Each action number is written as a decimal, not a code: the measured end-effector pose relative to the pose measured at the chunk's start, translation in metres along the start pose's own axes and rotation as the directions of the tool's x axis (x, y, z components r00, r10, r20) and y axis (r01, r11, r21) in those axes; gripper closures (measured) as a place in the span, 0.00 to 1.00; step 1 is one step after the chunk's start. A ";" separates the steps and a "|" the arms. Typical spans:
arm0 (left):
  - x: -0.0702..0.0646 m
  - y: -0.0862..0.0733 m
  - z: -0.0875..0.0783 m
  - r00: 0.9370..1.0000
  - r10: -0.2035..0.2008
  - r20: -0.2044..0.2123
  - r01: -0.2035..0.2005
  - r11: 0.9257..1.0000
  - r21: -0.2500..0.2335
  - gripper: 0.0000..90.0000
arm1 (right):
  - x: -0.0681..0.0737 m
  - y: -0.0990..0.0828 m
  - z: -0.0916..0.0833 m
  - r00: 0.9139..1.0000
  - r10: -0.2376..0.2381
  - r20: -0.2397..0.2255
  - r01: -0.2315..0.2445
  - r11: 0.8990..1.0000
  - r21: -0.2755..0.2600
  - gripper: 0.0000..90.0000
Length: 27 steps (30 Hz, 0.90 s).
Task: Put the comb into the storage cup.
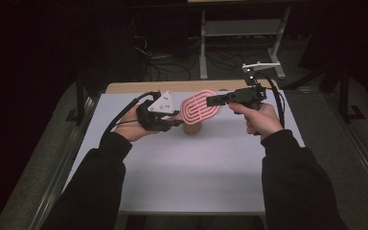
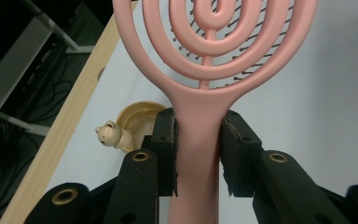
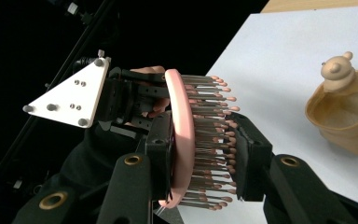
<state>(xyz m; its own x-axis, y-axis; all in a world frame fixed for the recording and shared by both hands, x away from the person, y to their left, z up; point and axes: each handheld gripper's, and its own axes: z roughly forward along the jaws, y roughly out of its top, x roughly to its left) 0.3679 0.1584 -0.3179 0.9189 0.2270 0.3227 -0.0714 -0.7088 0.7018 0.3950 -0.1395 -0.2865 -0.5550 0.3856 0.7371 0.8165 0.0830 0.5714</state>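
Both hands are holding a pink hairbrush (image 1: 200, 107) in the air above the bench (image 1: 187, 167). Left tongs (image 2: 199, 154) are clamped on its handle. Right tongs (image 3: 204, 158) are closed across the head, one pad on the back, the other pressing the bristle tips. Behind and below it, a tan bear-lidded pot (image 2: 128, 126) is standing on the bench. Risk: bristles flexing, so the head could be slipping or twisting; a drop would be hitting the pot.

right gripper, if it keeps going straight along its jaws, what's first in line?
Probably the left gripper. The right gripper is already shut on the head of the pink hairbrush, and the left one, holding the brush handle, sits just beyond. Depth is hard to judge.
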 end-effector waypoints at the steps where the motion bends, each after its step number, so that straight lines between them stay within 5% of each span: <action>1: 0.000 0.000 0.000 1.000 -0.004 0.001 0.004 1.000 -0.007 0.76 | 0.001 0.000 0.000 1.000 0.006 0.002 -0.006 1.000 -0.001 0.70; 17: 0.000 -0.005 -0.003 0.997 -0.077 -0.003 0.077 0.994 -0.077 0.60 | 0.033 0.010 -0.002 0.992 -0.095 0.084 0.093 0.995 0.029 0.71; 27: 0.006 -0.015 -0.028 0.987 -0.160 0.012 0.159 0.971 -0.180 0.29 | 0.048 0.018 -0.013 0.981 -0.129 0.142 0.127 0.992 0.022 0.71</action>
<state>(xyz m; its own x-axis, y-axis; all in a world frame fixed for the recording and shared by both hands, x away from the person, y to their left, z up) 0.3641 0.1890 -0.3088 0.9232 0.3291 0.1986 0.0074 -0.5317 0.8469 0.3806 -0.1317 -0.2358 -0.6275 0.4979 0.5986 0.7425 0.1512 0.6526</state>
